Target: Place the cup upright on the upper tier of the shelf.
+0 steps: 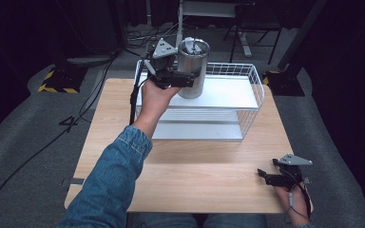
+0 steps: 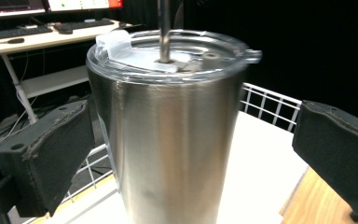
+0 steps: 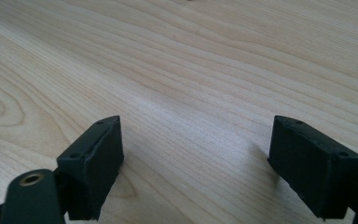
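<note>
At upper centre of the high view, the left hand-held gripper (image 1: 190, 78) reaches over the wire rack (image 1: 256, 78) to the tumbler (image 1: 193, 66), which stands upright on the rack's white top shelf (image 1: 233, 92). In the left gripper view its jaws are spread wide, one on each side of the steel wall with a gap on both, gripping nothing. To do this well, I'd say keep the jaws level and centred and move clear of the tumbler without nudging it. The tumbler is brushed steel, smooth and likely slippery, with a clear lid (image 2: 177, 51) and a metal straw (image 2: 164, 28). At lower right, the right hand-held gripper (image 1: 264, 176) rests wide open and empty on the bench (image 1: 195, 166).
</note>
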A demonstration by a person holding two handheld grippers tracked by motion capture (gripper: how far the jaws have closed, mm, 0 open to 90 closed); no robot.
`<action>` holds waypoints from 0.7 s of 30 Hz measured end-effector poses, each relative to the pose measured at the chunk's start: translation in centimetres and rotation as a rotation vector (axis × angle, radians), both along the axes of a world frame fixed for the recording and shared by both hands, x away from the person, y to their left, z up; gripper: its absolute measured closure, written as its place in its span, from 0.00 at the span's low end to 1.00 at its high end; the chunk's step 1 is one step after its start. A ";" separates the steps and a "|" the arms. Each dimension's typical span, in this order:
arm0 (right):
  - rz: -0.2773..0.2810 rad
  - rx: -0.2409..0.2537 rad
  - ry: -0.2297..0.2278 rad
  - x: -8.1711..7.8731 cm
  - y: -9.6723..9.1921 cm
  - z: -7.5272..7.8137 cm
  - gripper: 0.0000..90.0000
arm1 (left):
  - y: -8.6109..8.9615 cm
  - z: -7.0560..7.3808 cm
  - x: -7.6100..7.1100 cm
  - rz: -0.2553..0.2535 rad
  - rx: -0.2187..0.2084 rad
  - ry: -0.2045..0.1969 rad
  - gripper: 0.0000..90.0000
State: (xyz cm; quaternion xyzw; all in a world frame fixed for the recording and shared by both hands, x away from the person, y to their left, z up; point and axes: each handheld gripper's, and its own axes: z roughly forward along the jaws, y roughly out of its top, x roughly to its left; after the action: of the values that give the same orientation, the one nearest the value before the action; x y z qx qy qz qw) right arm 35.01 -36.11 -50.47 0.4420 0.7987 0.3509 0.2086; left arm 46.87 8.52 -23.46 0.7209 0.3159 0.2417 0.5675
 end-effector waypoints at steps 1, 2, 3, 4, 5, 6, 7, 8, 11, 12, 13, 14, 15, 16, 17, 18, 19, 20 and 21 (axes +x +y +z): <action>-0.001 0.002 0.005 0.0 0.0 0.0 0.20 | 0.2 0.1 -0.4 -0.003 0.000 -0.005 0.00; 0.000 0.006 0.009 0.1 -0.1 0.0 0.20 | 0.4 0.3 -0.8 -0.006 -0.001 -0.007 0.00; -0.001 0.009 0.014 0.1 -0.1 0.0 0.20 | 0.5 0.4 -1.2 -0.010 0.002 -0.005 0.00; -0.001 0.013 0.016 0.1 -0.1 0.0 0.20 | 0.7 0.6 -1.7 -0.015 0.002 -0.006 0.00; -0.003 0.013 0.017 0.1 -0.1 0.0 0.19 | 0.8 0.7 -2.1 -0.017 0.001 -0.012 0.00; -0.003 0.013 0.017 0.2 -0.1 0.0 0.19 | 1.0 0.9 -2.6 -0.022 0.000 -0.019 0.00; -0.004 0.012 0.018 0.2 -0.1 0.0 0.19 | 1.1 1.0 -3.1 -0.028 0.000 -0.022 0.00; -0.005 0.012 0.019 0.2 -0.1 0.0 0.19 | 1.3 1.1 -3.6 -0.031 0.001 -0.024 0.00; -0.006 0.010 0.019 0.3 0.0 0.0 0.18 | 1.7 1.2 -5.1 -0.050 0.007 -0.035 0.00; -0.005 0.010 0.019 0.3 0.0 0.0 0.18 | 1.7 1.2 -5.1 -0.050 0.007 -0.035 0.00; -0.006 0.010 0.019 0.3 0.0 0.0 0.18 | 2.0 1.1 -5.9 -0.060 0.010 -0.038 0.00; -0.006 0.010 0.019 0.3 0.0 0.0 0.18 | 2.2 1.1 -6.4 -0.070 0.009 -0.039 0.00; -0.006 0.010 0.019 0.3 0.0 0.0 0.18 | 2.3 1.2 -6.7 -0.074 0.010 -0.039 0.00; -0.006 0.010 0.019 0.3 0.0 0.0 0.18 | 2.6 1.2 -7.2 -0.082 0.011 -0.043 0.00; -0.006 0.010 0.019 0.3 0.0 0.0 0.18 | 2.8 1.2 -7.7 -0.087 0.016 -0.045 0.00; -0.006 0.010 0.019 0.3 0.0 0.0 0.18 | 3.0 1.1 -8.1 -0.094 0.013 -0.046 0.00; -0.006 0.010 0.019 0.3 0.0 0.0 0.18 | 3.1 1.1 -8.5 -0.098 0.015 -0.049 0.00; -0.006 0.010 0.019 0.3 0.0 0.0 0.18 | 3.4 1.0 -9.0 -0.103 0.020 -0.049 0.00; -0.006 0.010 0.019 0.3 0.0 0.0 0.18 | 3.7 0.9 -9.4 -0.106 0.019 -0.050 0.00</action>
State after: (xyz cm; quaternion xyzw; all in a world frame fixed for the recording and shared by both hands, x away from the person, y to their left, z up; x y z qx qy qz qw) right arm 35.31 -36.11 -50.50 0.4486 0.7976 0.3502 0.1998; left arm 37.46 12.20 -22.54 0.7358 0.2605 0.2324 0.5802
